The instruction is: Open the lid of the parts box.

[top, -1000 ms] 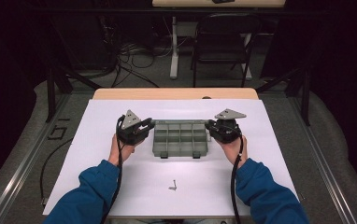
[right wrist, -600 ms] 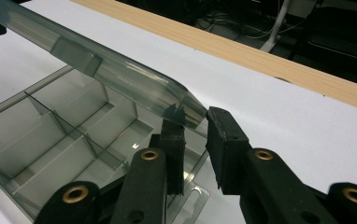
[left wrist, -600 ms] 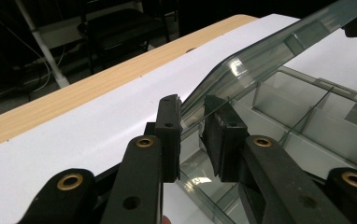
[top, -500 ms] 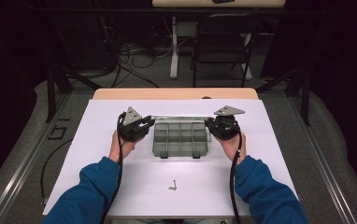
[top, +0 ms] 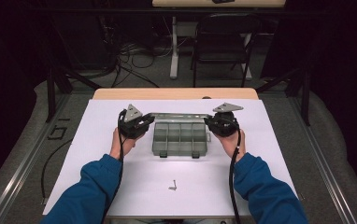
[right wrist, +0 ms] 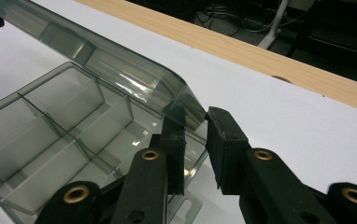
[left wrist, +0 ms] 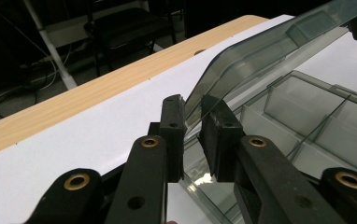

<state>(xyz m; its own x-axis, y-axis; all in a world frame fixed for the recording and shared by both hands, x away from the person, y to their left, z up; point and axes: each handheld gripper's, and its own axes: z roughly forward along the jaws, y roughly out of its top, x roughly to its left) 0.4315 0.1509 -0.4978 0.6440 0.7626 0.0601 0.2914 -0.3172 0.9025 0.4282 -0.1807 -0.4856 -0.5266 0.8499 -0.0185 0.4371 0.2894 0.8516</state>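
Note:
A smoky clear compartment box [top: 179, 140] lies in the middle of the white sheet, and its hinged lid [top: 179, 114] stands raised at the far side. My left gripper [top: 145, 122] pinches the lid's left corner. In the left gripper view its pads [left wrist: 193, 105] sit on either side of the lid's rim [left wrist: 270, 51] and have just been closing on it. My right gripper [top: 212, 122] holds the lid's right corner. In the right gripper view one pad shows through the lid [right wrist: 97, 51] and the other lies outside, gripper [right wrist: 196, 114]. The compartments [right wrist: 60, 121] look empty.
A small metal screw [top: 173, 185] lies on the white sheet [top: 120, 177] near the person's side. The wooden table edge [top: 176, 93] runs behind the box. A dark chair [top: 223, 42] and cables stand on the floor beyond.
The lid has swung up from the box, and both grippers have shifted slightly toward the far side with it.

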